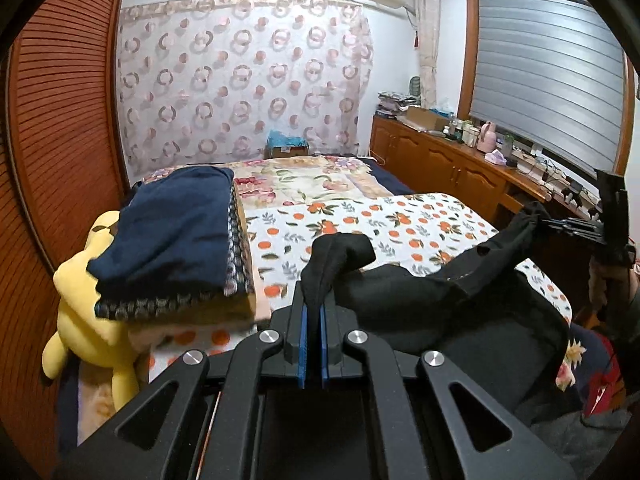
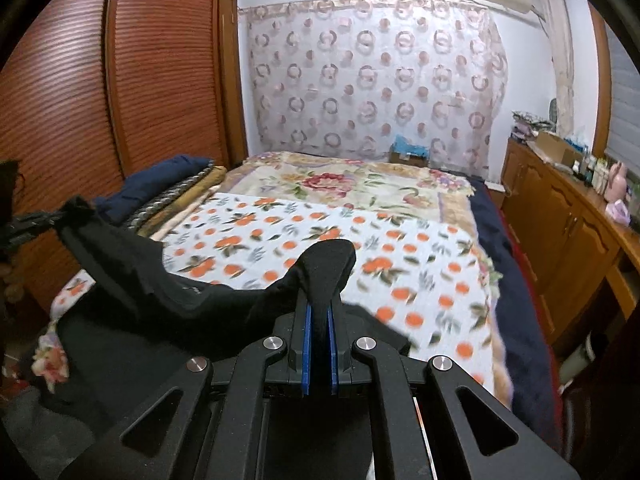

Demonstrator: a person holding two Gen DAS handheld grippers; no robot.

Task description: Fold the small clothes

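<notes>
My 2 tools, left tool [image 1: 314, 300] and right tool [image 2: 320, 312], each pinch one end of the black cloth [image 1: 420, 284] above the bed [image 1: 400, 216].

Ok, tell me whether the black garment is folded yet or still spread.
Spread, unfolded: the black garment hangs stretched between the left gripper and right gripper.

- A bed [image 2: 400, 184] filled the middle of the room, with an orange-print sheet [image 2: 436, 280] on its near half and a floral blanket [image 2: 344, 180] farther back.
- A stack of folded bedding [image 1: 172, 240], topped in navy, lay at the bed's left edge.
- A yellow plush toy [image 1: 86, 320] hung just beside that stack.
- Slatted wooden wardrobe doors [image 2: 80, 100] lined the left wall.
- A ring-patterned curtain [image 1: 240, 76] covered the far wall.
- A cluttered wooden cabinet [image 1: 440, 160] ran along the right, under a grey blind [image 1: 548, 76].
</notes>
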